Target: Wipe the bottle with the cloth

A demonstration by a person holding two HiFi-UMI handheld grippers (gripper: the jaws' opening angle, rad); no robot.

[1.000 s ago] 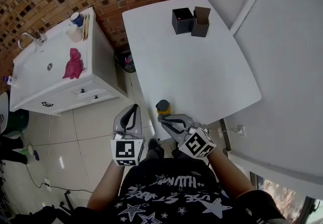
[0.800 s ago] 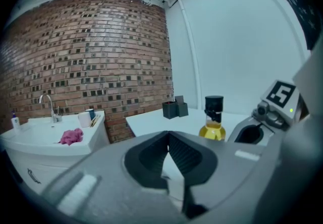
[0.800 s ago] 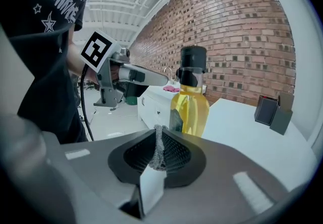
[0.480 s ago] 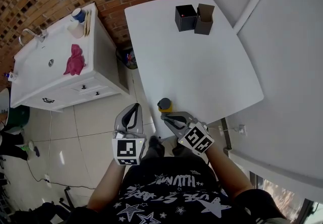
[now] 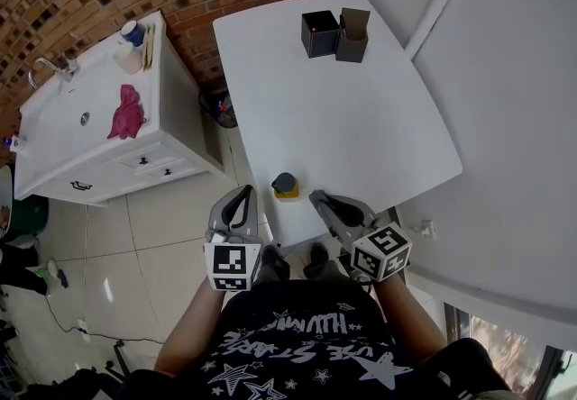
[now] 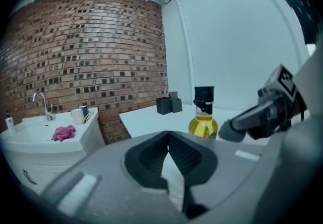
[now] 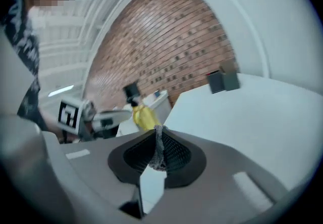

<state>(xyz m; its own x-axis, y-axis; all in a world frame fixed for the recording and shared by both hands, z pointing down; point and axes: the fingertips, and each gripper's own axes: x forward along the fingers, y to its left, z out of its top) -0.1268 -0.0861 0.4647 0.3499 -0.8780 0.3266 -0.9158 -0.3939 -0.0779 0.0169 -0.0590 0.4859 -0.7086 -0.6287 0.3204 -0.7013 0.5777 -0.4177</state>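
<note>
left gripper (image 5: 242, 197): clenched, jaws pressed together on nothing, held over the floor just beside the table's near edge.
right gripper (image 5: 318, 201): also clenched and carrying nothing i can name; a thin grey strip shows at the jaw seam, and i can't tell what it is.
bottle (image 5: 286, 185): upright at the near edge of the white table (image 5: 379, 128), yellow liquid, black cap, between my two grippers and just ahead of them, untouched.
cloth (image 5: 126, 113): pink, bunched on the white sink cabinet (image 5: 63, 150) to my left, well apart from the bottle.
black boxes (image 5: 335, 34): far end of the table, not involved.
step in hand: i judge wiping not begun, neither tool has the cloth.
next move: swing left to the cabinet, open one gripper, pinch the cloth, bring it back, and steady the bottle with the other.
</note>
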